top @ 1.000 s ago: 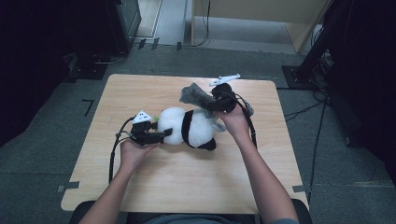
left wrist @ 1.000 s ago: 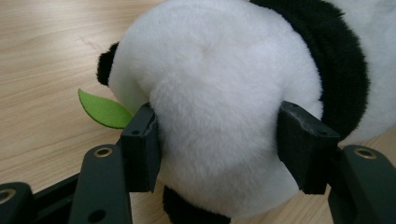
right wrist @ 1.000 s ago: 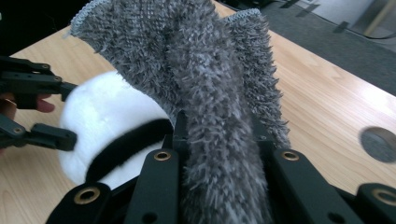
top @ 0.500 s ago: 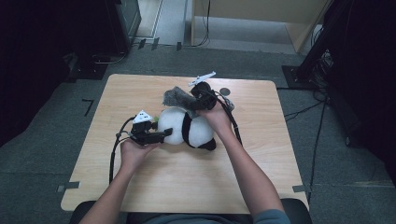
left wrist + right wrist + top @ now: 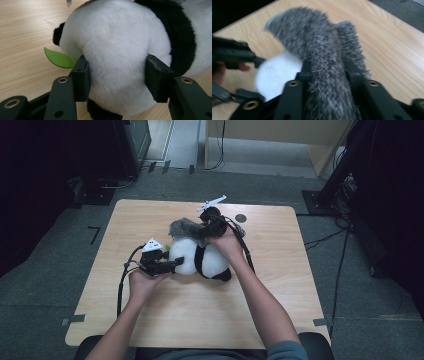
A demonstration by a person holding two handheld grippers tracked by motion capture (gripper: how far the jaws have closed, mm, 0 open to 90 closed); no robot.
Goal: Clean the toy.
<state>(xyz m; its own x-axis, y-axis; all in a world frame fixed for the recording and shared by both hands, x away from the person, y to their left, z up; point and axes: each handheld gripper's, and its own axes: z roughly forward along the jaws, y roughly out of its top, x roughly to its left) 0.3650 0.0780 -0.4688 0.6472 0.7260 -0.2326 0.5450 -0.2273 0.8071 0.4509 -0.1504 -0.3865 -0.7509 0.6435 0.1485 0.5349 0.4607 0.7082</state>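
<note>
Grey fur piece [image 5: 184,228] clamped in right gripper [image 5: 204,231], frame center; left gripper [image 5: 176,264], jaws just closing, squeezes plush panda [image 5: 200,261].

light: even on table, surroundings dark | shadows: soft | blur: right gripper view motion-blurred

Lab, cabled equipment racks [image 5: 350,185], taped table [image 5: 150,320]

Furry piece [image 5: 186,228] atop panda [image 5: 200,260]
</note>
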